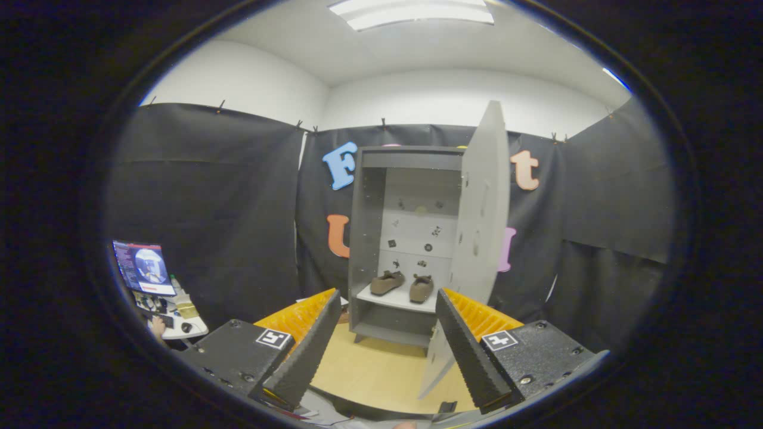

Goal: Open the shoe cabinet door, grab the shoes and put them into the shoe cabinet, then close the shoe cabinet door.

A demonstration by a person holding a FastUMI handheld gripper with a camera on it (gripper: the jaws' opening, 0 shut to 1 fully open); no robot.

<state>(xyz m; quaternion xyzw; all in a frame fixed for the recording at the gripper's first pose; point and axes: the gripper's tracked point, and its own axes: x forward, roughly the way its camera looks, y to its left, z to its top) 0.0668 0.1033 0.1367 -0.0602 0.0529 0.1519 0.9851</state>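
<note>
Shoe cabinet (381, 238) standing on the worktop (381, 372) well beyond the fingers, door (480, 238) swung wide open on the right. Both shoes (404, 285) already sitting side by side on the shelf (390, 298) inside, so loading looks done. Gripper (384, 345) spread wide, pinching nothing, pointed at the cabinet from a way back. Only closing left, by the look of it. Next move calls for reaching round to the outer face of that door and pushing it shut; a handle hard to make out, possibly those marks on the panel. Laptop (145, 268) off left on a side desk.
</note>
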